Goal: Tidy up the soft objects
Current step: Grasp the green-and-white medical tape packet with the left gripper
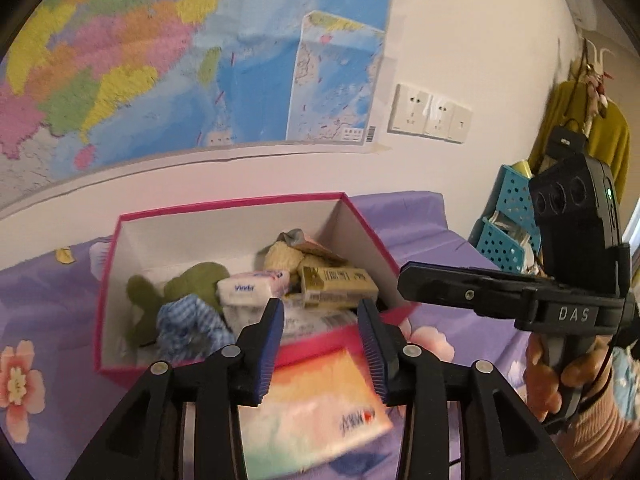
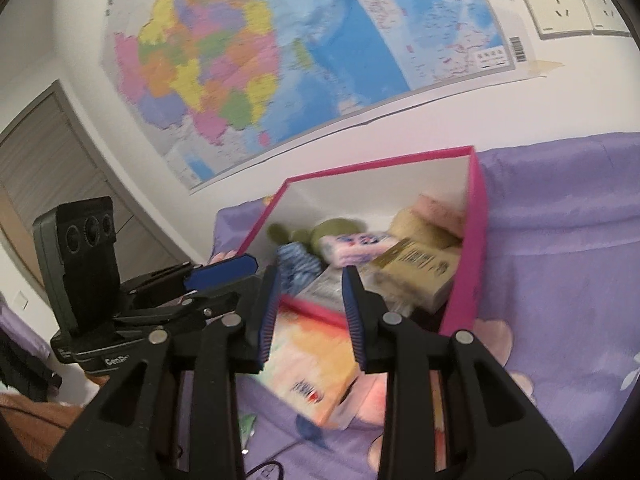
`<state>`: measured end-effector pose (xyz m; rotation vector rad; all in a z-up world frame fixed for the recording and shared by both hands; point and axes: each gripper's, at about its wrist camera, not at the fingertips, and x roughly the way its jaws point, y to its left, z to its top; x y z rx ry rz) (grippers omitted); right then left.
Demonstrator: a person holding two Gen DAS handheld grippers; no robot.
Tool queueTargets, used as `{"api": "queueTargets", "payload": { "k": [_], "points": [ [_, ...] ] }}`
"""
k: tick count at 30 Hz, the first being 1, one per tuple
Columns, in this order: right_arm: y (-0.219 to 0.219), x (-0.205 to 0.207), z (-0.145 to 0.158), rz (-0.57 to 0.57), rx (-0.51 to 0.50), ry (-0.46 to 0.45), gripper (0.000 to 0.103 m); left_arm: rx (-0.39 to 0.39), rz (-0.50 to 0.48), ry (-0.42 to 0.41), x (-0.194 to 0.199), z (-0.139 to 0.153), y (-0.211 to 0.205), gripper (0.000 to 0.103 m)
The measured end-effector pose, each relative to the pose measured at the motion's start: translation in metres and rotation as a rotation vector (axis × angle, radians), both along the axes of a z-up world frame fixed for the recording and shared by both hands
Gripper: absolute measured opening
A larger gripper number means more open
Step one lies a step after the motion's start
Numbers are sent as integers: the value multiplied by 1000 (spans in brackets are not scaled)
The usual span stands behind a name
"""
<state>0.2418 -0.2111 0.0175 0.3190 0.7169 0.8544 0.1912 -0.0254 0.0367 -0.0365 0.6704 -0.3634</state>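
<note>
Wall behind carries a large coloured map point(image 1: 200, 60); below it a purple floral cloth point(image 2: 560, 240) covers the surface; pink box point(image 1: 248, 202) sits on it, open, holding a green plush point(image 1: 192, 284), blue checked cloth point(image 1: 188, 324), tissue packs point(image 1: 252, 290); pastel tissue packet point(image 1: 320, 408) lies on cloth just outside the box's near wall; left gripper point(image 1: 320, 340) jaws parted, nothing pinched; right gripper point(image 2: 310, 312) likewise apart, empty.

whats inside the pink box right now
Inside the pink box: a green plush toy, blue checked cloth, white tissue pack, yellow packet and a yellow knit item. Anything beneath them is covered.
</note>
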Motion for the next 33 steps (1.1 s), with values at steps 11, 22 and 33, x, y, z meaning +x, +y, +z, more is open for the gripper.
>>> {"api": "queueTargets", "payload": {
  "k": [11, 22, 33],
  "points": [
    [22, -59, -15, 124, -19, 13, 37, 24, 25, -8, -58, -9, 16, 46],
    [58, -105, -67, 281, -98, 142, 37, 20, 132, 76, -92, -43, 69, 47],
    [89, -141, -108, 423, -158, 284, 37, 12, 131, 250, -105, -105, 87, 45]
  ]
}}
